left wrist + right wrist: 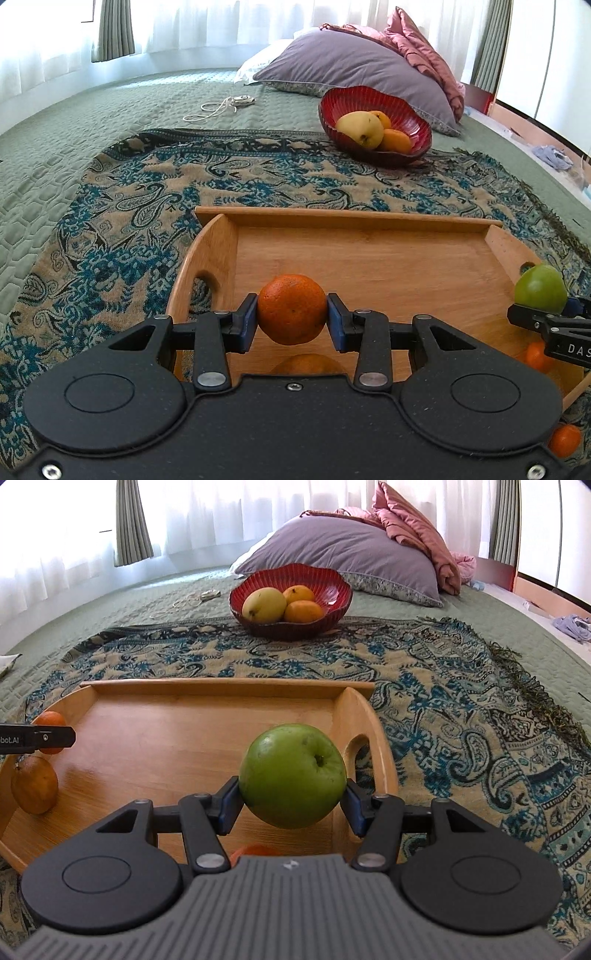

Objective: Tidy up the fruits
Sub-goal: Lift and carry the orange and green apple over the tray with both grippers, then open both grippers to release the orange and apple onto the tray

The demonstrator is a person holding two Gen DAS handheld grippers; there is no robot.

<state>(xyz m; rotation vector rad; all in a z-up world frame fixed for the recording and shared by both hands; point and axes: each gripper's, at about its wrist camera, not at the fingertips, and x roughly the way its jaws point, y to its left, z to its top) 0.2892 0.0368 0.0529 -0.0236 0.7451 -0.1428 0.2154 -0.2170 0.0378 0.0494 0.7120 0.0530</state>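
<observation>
My left gripper (291,317) is shut on an orange mandarin (291,308), held above the left part of the wooden tray (369,251). My right gripper (291,805) is shut on a green apple (291,775) above the tray's right end (354,709); the apple also shows in the left wrist view (541,288). More oranges lie in the tray (35,790), (537,356). A red bowl (332,107), (332,579) beyond the tray holds a yellow apple (264,603) and two oranges (303,611).
The tray sits on a blue paisley cloth (461,686) spread over a green quilted bed (55,147). A purple pillow (354,62) and a pink blanket (421,48) lie behind the bowl. A white cord (218,107) lies on the quilt at far left.
</observation>
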